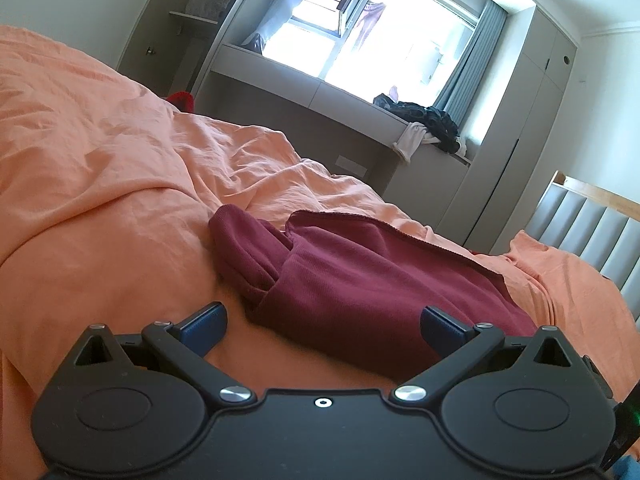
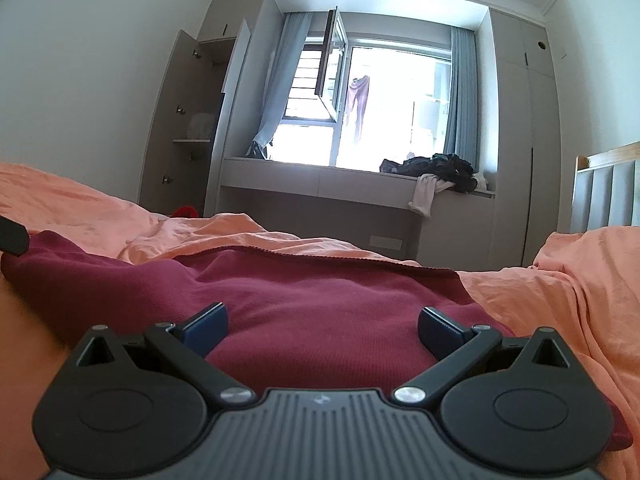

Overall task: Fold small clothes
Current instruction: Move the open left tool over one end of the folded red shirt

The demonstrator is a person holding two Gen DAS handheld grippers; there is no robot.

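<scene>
Left hand-held gripper [image 1: 323, 322]: blue-padded fingers [image 1: 204, 326] spread wide apart, nothing between them. It sits low over the bed, at the near left edge of the garment. Its right finger lies over the maroon fabric; its left finger lies over bare bedding.

Right hand-held gripper [image 2: 323, 322]: fingers [image 2: 440, 330] likewise spread wide, nothing clamped. Both fingertips sit over the garment's flat middle area; contact with the cloth cannot be judged from this angle.

Task item: maroon knit garment [image 1: 360, 288], fine ribbed texture, lying on the orange duvet [image 1: 100, 184] of the bed. In the left wrist view the left portion is bunched into a rounded, rolled lump, with a fold running down beside it; the rest lies flatter toward the right. In the right wrist view the garment [image 2: 320, 304] spreads across the frame, its far hem running as a straight ridged edge. A dark object at the far left edge of that view touches the garment's corner; too little of it shows to identify.

Surroundings: duvet is wrinkled, rising in a mound on the left. Beyond the bed, a window [image 2: 384, 108] with grey curtains, one sash swung open. On the window ledge [image 2: 320, 184] lies a pile of dark clothes [image 2: 432, 166] with a pale piece hanging over the edge. Open wardrobe [image 2: 192, 120] at left. Padded headboard [image 1: 588, 232] at right.
</scene>
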